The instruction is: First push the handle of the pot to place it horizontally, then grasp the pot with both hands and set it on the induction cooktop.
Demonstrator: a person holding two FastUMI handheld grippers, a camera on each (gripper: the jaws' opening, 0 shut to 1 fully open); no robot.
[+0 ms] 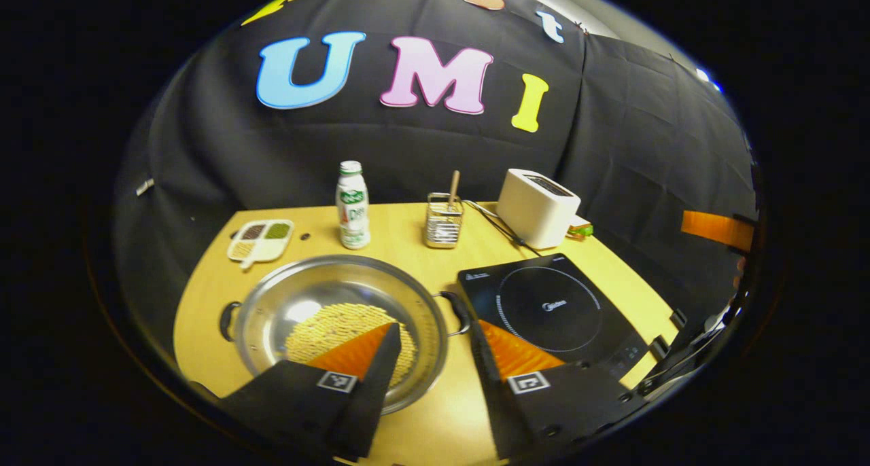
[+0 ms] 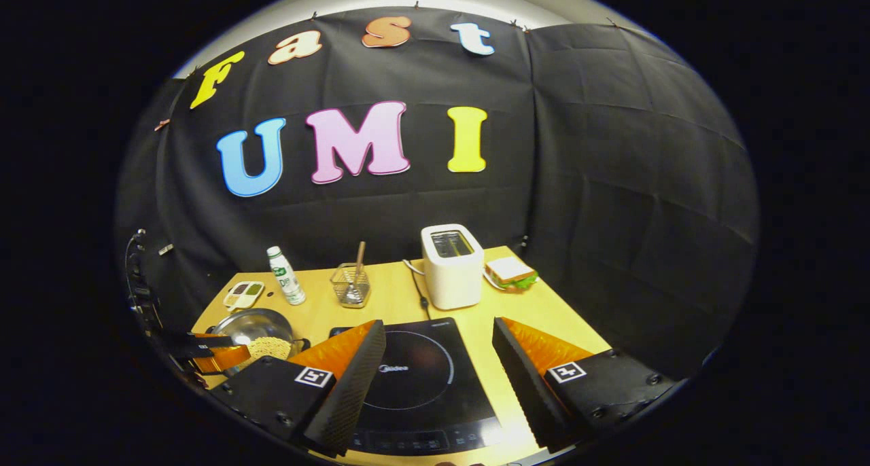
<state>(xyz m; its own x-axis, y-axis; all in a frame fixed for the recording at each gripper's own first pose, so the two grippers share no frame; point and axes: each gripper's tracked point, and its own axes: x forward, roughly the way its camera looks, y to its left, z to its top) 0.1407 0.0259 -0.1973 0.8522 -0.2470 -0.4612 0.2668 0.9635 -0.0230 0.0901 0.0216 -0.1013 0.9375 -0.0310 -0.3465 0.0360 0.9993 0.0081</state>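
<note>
Table: light wooden tabletop (image 1: 408, 238) with a rounded front edge, set inside a booth walled with black cloth (image 1: 646, 133); a pale ceiling strip shows above the cloth in the right gripper view.
Writing: the induction cooktop (image 1: 550, 310) carries a small pale logo at the centre of its ring, too small to read; the bottle's print is likewise not legible.
Pot: wide steel pot (image 1: 340, 316) with two dark side handles, standing on the table just left of the cooktop, its right handle close to the cooktop's edge; yellow grain-like contents lie in its bottom.
Divided dish: small pale tray (image 1: 260, 240) behind the pot on the left, with dark, green and light fillings in separate compartments.
Bottle: white bottle (image 1: 353, 206) with a green cap, upright behind the pot.
Wire holder: metal mesh cup (image 1: 444, 221) holding a wooden stick, right of the bottle.
Toaster: white toaster (image 2: 452, 265) behind the cooktop, its cord trailing on the table.
Sandwich: sandwich (image 2: 510, 273) just right of the toaster.
Left gripper: left gripper (image 1: 435, 347) held above the near side of the pot and cooktop, fingers spread wide, nothing between them.
Right gripper: right gripper (image 2: 438, 357) above the cooktop's front, fingers wide apart and empty.
</note>
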